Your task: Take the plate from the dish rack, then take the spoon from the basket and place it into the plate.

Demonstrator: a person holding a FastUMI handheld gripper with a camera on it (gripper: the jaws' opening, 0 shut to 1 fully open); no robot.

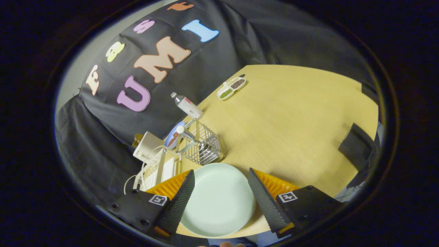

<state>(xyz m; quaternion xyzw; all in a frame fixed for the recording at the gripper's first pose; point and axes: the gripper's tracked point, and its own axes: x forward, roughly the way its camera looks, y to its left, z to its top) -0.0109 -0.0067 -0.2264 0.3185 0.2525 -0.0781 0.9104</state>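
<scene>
A recording booth staged as a kitchen corner. Black cloth (212, 61) walls in a pale wooden table (291, 120). Kitchenware sits at about 9 o'clock of the table: a wire basket (204, 147) of utensils, a white dish rack (159, 169), a bottle (187, 104). A plate (219, 199) lies at 6 o'clock, between the gripper's (221, 185) spread fingers; a two-part dish (232, 88) sits at 12.
</scene>
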